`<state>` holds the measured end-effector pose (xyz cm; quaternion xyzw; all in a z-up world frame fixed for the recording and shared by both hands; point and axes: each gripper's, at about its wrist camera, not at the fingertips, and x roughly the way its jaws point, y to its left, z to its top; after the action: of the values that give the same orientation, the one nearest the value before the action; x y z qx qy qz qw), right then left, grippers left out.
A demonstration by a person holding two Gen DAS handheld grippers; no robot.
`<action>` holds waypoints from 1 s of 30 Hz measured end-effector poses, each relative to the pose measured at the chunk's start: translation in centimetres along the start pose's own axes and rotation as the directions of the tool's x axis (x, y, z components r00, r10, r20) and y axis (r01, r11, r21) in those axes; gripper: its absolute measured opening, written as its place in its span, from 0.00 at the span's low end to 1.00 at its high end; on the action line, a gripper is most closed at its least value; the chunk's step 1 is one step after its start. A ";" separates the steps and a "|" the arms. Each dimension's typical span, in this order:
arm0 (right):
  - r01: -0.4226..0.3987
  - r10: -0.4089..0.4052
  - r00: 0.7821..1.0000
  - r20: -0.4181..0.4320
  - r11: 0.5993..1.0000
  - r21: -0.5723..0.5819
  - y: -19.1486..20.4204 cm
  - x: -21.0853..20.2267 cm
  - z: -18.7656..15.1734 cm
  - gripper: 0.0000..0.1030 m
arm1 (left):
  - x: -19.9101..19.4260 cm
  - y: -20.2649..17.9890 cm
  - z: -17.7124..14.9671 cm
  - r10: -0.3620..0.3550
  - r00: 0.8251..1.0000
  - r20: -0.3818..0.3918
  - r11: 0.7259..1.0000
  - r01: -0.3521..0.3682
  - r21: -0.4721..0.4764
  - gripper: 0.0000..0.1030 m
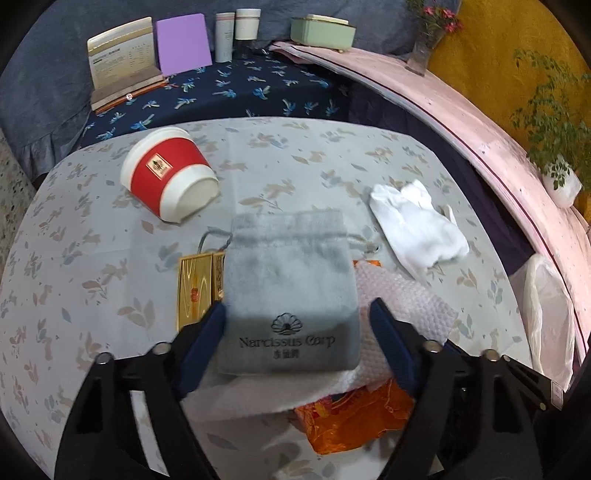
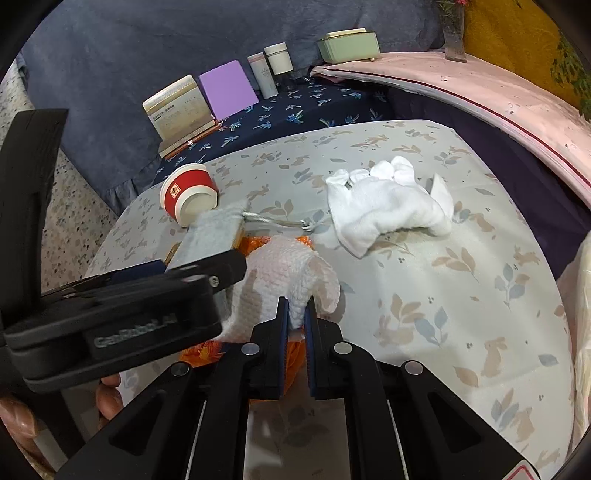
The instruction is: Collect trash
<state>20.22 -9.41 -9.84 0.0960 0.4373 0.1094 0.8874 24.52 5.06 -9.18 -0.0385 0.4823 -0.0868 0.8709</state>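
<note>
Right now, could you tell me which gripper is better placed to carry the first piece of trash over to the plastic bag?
Right, most likely. The right gripper is already shut on the white foam sheet, while the left gripper is open around the grey pouch. The plastic bag also lies on the right.

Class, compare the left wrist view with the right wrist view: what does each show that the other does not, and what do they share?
Only the left wrist view shows the gold packets, the logo printed on the grey pouch, and the left gripper open around that pouch.

Only the right wrist view shows the right gripper shut on the bubble wrap, and the person's fingers under the left gripper's body.

Both show the tipped red cup, the white cloth, the orange wrapper, the purple card and the green box.
</note>
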 end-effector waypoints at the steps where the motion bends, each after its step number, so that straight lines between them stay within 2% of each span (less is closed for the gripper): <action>1: 0.002 -0.002 1.000 0.002 1.000 0.004 -0.2 -0.2 -0.2 0.08 | -0.1 -0.1 -0.1 0.001 1.000 0.001 1.000 -0.001 -0.001 0.60; 3: 0.001 -0.001 1.000 0.005 1.000 0.015 -0.5 -0.7 -0.4 0.08 | -0.5 -0.3 -0.3 -0.012 1.000 -0.001 1.000 0.012 -0.003 0.51; 5: 0.004 -0.004 1.000 0.011 1.000 0.021 -0.8 -1.3 -0.6 0.08 | -0.9 -0.5 -0.5 -0.031 0.999 -0.007 1.000 0.031 -0.003 0.30; 8: 0.004 -0.005 0.999 0.031 0.999 0.032 -1.2 -2.4 -0.7 0.08 | -1.7 -1.0 -0.9 -0.042 0.999 -0.011 0.999 0.042 0.001 0.12; 9: 0.004 -0.005 0.999 0.039 0.999 0.034 -1.3 -2.8 -0.7 0.08 | -2.1 -1.2 -1.0 -0.047 0.999 -0.009 0.999 0.047 0.001 0.10; 23: -0.028 0.022 0.977 0.214 0.999 0.028 -1.6 -11.3 1.7 0.08 | -10.4 -2.3 -1.0 -0.142 0.985 0.095 0.989 0.144 -0.018 0.09; 30: -0.051 0.040 0.969 0.244 0.998 0.039 -1.8 -13.8 1.5 0.08 | -13.8 -2.2 -1.2 -0.179 0.975 0.133 0.983 0.182 -0.016 0.09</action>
<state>13.46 -15.10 1.02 0.1386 0.3254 0.1070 0.9292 16.14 5.49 2.00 -0.0999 0.4199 -0.1561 0.8884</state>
